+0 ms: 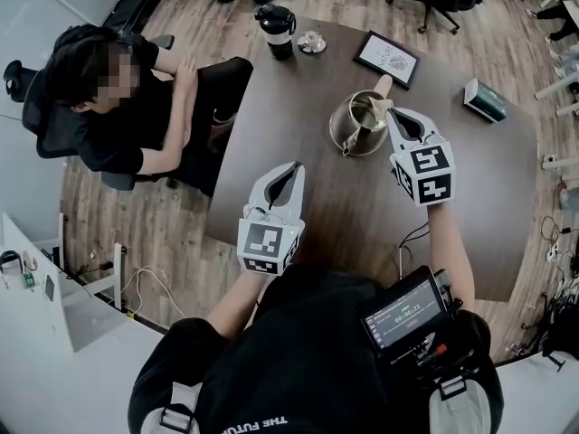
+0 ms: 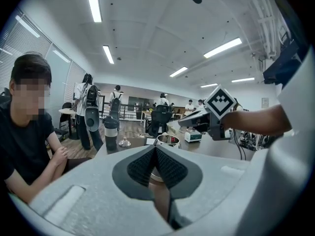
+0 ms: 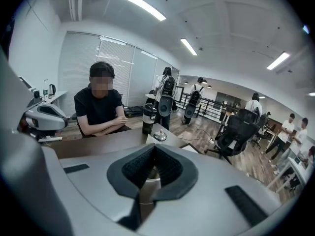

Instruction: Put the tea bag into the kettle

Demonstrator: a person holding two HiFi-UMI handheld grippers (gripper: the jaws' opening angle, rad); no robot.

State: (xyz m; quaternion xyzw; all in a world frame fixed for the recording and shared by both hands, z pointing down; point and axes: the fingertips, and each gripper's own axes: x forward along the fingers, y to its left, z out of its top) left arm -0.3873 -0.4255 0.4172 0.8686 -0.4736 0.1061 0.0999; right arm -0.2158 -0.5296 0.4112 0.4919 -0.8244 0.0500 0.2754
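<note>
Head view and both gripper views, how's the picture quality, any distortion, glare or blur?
Head view: wide-angle bend curves the floorboards at the edges; the kettle is sharp, with glints on its metal. Left gripper view: fisheye circle with black corners, ceiling strip lights blown out. Right gripper view: same black corners; the tea bag between the jaws looks soft.

Dark table (image 1: 298,134) carries a black tumbler (image 1: 276,31) at far edge, a small silvery lid-like piece (image 1: 311,42) just beside it, a framed card (image 1: 387,59), a teal box (image 1: 485,99) well apart; person in black (image 1: 118,107) seated alongside.
</note>
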